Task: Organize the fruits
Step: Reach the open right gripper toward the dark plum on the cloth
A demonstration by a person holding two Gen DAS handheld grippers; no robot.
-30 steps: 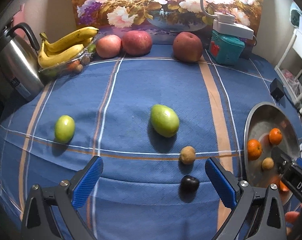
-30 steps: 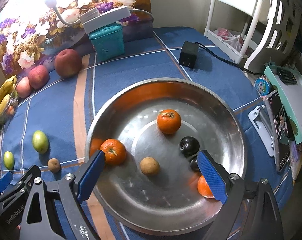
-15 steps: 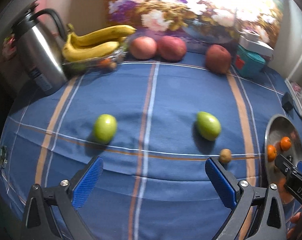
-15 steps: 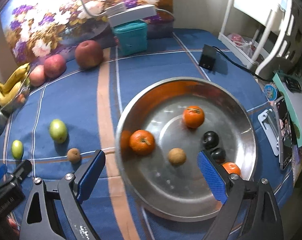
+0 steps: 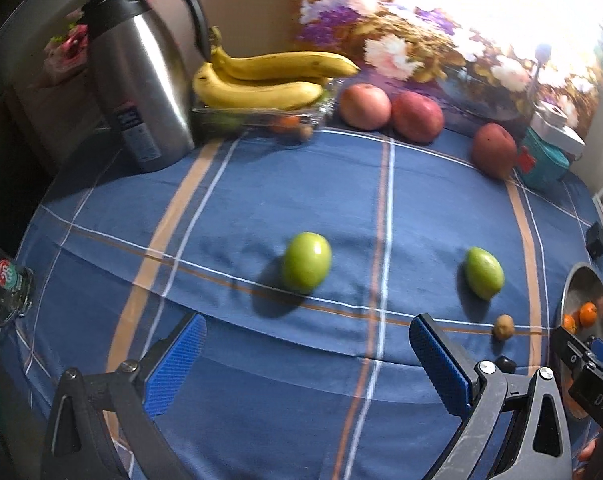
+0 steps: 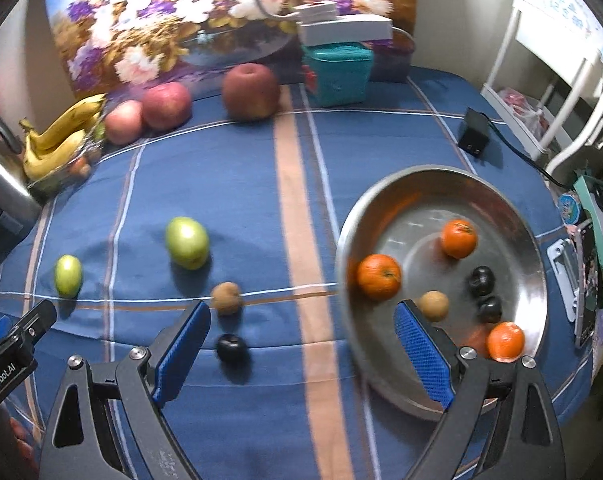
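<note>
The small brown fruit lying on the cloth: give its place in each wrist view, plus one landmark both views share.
Left wrist view: the small brown fruit sits low on the right, below the right-hand green fruit, beside the orange stripe.
Right wrist view: it sits left of centre, just above the dark plum.
Shared landmark: the steel bowl.

Green fruit (image 5: 306, 262) (blurred) on tablecloth (image 5: 261, 184).
</note>
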